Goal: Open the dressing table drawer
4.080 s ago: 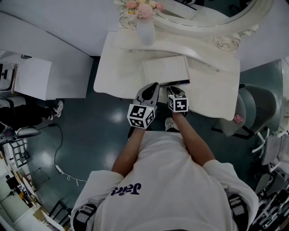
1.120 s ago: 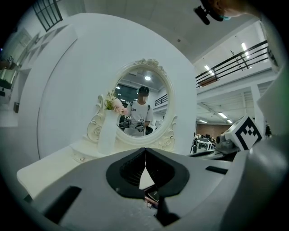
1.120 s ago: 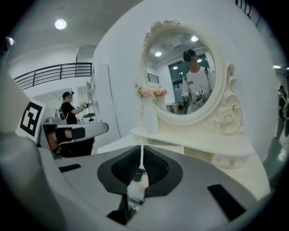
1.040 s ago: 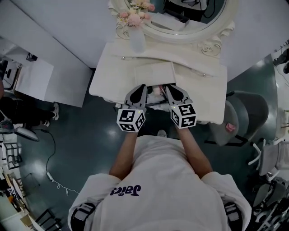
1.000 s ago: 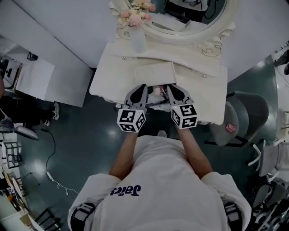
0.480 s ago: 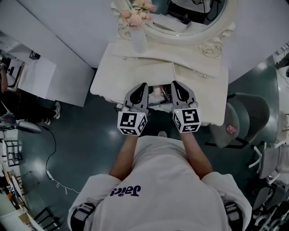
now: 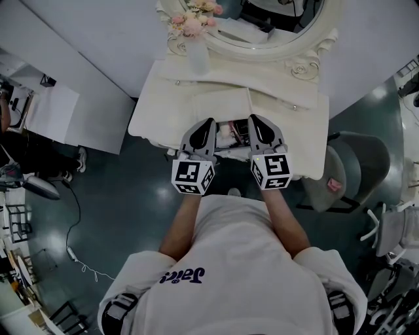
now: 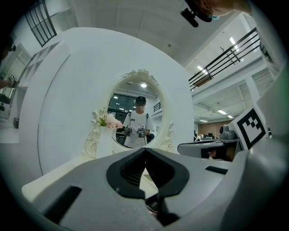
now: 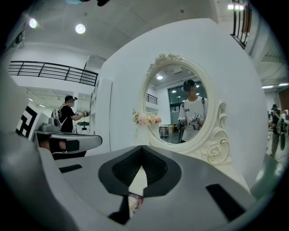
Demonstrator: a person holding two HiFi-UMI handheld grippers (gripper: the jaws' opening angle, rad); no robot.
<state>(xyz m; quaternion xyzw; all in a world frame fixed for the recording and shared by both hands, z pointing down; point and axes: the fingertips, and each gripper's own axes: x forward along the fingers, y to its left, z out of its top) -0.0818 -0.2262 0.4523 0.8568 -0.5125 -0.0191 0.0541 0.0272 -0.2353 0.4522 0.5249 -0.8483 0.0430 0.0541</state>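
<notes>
The white dressing table (image 7: 163,98) stands against the wall, and its middle drawer (image 7: 229,135) is pulled out toward me, with small pinkish things showing inside. My left gripper (image 7: 208,124) and right gripper (image 7: 254,120) hover side by side over the drawer, one at each side of it, pointing at the mirror (image 7: 262,19). In the left gripper view the left gripper (image 8: 145,151) has its jaws together with nothing between them. The right gripper (image 9: 142,149) is also shut and holds nothing. Neither one touches the drawer.
A white vase of pink flowers (image 7: 198,55) stands at the table's back left, beside the oval mirror. A grey chair (image 7: 357,163) sits to the right of the table. A white cabinet (image 7: 52,121) stands at the left. A person's legs (image 7: 39,160) show beside it.
About four seconds ago the drawer was barely out, with the right gripper at its front; now it is drawn out. Over the last second both grippers rose slightly above it.
</notes>
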